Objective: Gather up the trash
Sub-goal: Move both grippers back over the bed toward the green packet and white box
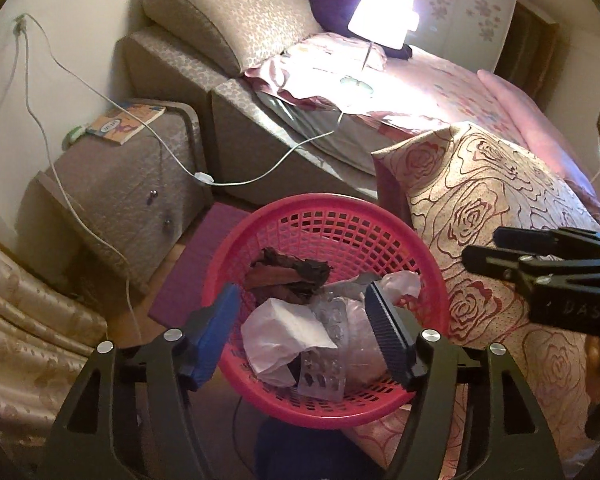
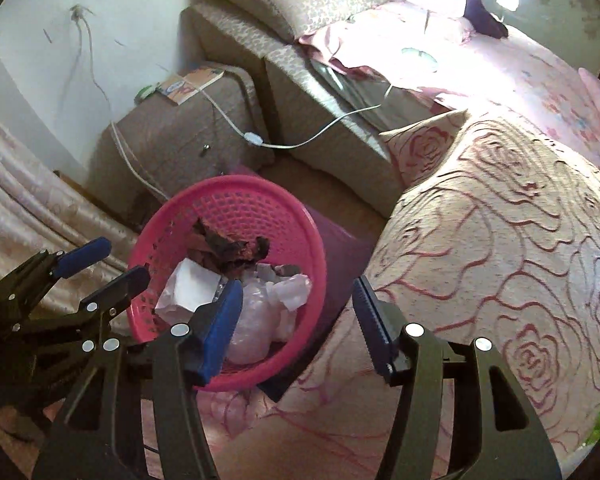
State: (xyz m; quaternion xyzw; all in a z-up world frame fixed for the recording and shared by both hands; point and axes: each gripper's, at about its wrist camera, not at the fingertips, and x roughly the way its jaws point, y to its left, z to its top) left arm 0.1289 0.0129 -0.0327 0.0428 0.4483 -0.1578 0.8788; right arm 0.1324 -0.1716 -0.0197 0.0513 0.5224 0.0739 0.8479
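Overhead, left tool agape above pink basket, bed edge touching

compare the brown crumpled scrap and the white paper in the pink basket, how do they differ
The brown crumpled scrap is dark, ragged and twisted; the white paper is pale, with a smoother, flatter folded face. The scrap lies toward the far side of the pink basket, while the paper lies nearer the left gripper, beside an empty blister pack. Both rest loose inside the basket as trash, and neither is gripped.
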